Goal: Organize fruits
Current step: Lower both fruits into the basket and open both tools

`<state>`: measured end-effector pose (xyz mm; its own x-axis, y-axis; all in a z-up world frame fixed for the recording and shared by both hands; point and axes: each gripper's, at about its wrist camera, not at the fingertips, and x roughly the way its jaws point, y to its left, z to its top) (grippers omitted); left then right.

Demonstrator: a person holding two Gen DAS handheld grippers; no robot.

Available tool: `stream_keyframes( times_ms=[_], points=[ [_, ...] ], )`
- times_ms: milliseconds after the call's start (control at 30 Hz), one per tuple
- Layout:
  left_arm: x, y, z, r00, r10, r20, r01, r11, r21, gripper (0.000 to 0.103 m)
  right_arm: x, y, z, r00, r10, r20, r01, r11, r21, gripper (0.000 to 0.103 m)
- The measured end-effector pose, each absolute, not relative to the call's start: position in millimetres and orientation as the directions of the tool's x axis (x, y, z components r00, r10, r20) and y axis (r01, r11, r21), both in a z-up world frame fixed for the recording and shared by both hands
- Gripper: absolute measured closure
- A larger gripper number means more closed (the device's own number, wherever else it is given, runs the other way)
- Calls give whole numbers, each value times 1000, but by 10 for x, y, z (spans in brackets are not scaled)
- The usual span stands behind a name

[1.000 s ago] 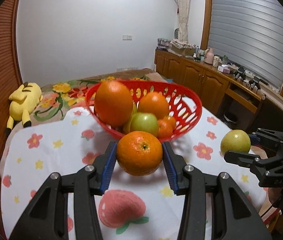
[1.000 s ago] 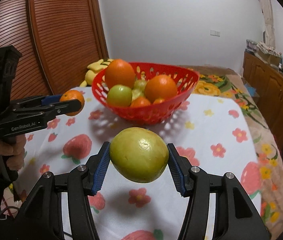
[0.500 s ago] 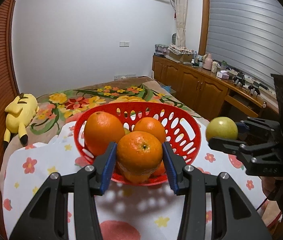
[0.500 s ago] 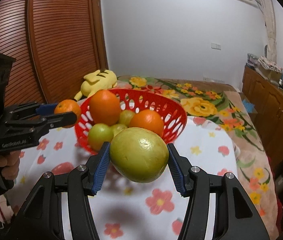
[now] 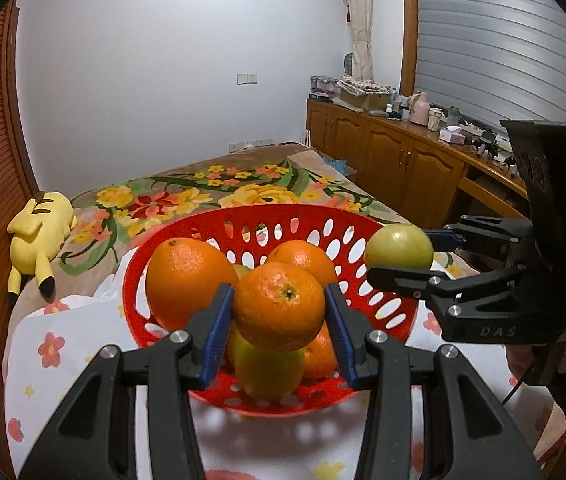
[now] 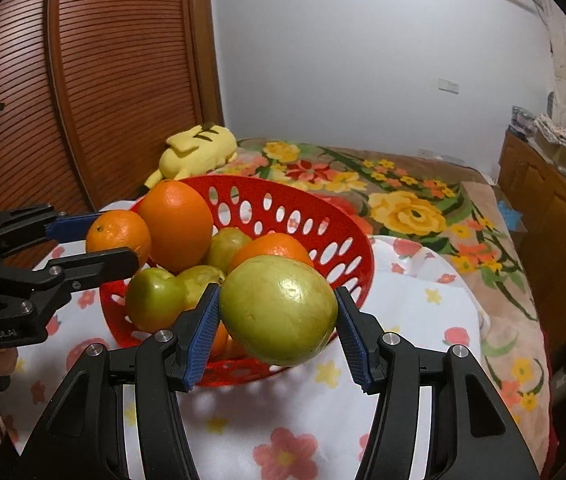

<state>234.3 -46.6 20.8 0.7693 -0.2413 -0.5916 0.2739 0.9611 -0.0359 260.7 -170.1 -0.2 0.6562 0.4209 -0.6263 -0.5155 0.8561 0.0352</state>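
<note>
Left tool (image 5: pixel 279 314): clamped on a small orange (image 5: pixel 279 306), blue pads pressed to its two sides, carried off the bench. Straight ahead and just below, the near rim of the red basket (image 5: pixel 151 276), so only a short push forward and a drop called for, by the look of it. Right tool (image 6: pixel 277 318): clamped on a green-yellow fruit (image 6: pixel 279 310), likewise aloft, poised over the basket's rim on the side toward the bench's right edge. Inside the basket: a large orange (image 5: pixel 187 280) toward the left edge, another orange (image 5: pixel 303 256) behind, green fruits (image 6: pixel 155 298) low in front. Neither tool clearly nearer; both at the rim, from opposite sides. Free space judged scarce near the middle, hence some risk of the two tools crowding each other or of fruit rolling off the heap. Basket standing on the flowered cloth (image 5: pixel 55 364) of the bench.
</note>
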Motion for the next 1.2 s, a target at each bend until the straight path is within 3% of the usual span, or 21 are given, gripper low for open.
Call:
stream_keyframes(
  times_ms=[500,1033,1200],
  points=[
    [2812,-560,157,757,-225,-614,267,963,-24,59,2615,-1939,167,680,456,-574,-508,858,80,44],
    [3224,-649,236,756,-180,-630,238,971,7,58,2556,-1972,101,664,464,-586,-517,852,89,44],
    [3236,-671,233,759,-157,-632,228,973,31,52,2524,-1960,81,661,463,-590,-517,851,89,44]
  ],
)
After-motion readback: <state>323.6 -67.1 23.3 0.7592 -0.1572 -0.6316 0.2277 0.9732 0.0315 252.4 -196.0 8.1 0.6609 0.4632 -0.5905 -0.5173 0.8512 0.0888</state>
